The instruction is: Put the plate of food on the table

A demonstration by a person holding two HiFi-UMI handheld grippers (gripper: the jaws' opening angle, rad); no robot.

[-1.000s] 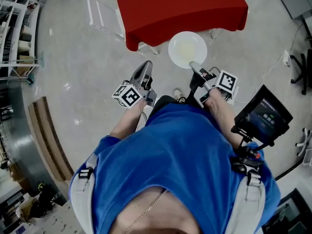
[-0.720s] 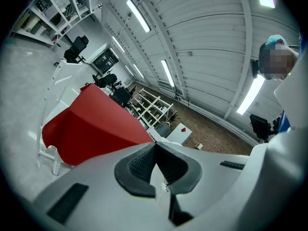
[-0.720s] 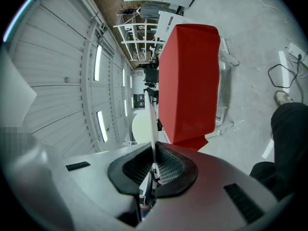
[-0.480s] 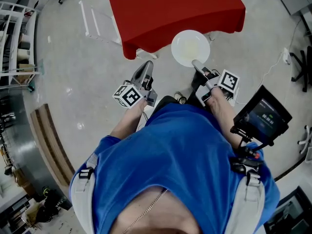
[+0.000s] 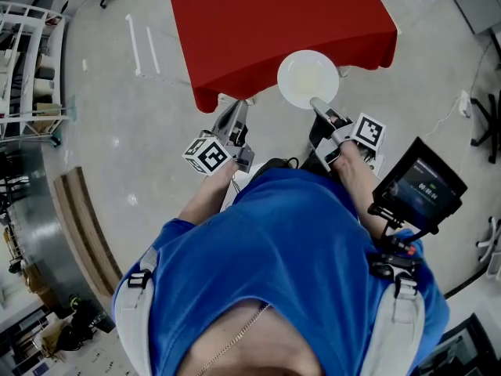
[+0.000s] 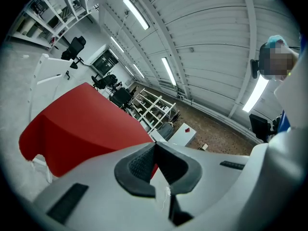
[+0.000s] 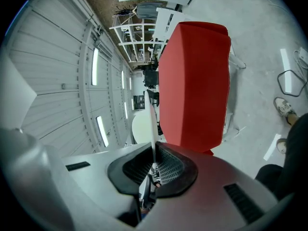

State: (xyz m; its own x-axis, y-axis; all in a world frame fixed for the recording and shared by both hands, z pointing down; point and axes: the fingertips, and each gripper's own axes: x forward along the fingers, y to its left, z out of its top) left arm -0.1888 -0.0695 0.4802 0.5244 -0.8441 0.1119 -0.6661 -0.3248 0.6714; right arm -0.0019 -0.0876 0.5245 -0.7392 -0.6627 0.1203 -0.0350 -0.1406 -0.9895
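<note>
The right tool (image 5: pixel 316 105) is clamped tight on the rim of the white plate (image 5: pixel 308 77), which sits over the near edge of the red tabletop (image 5: pixel 266 14); whether it rests on the cloth I cannot tell. The left tool (image 5: pixel 236 110) is closed on nothing, just short of that same tabletop edge.

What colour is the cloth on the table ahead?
Plain red; the tablecloth shows best in the head view.

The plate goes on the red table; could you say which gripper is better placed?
The right gripper, likely: its jaws grip the plate near the table; the left gripper is shut and empty.
</note>
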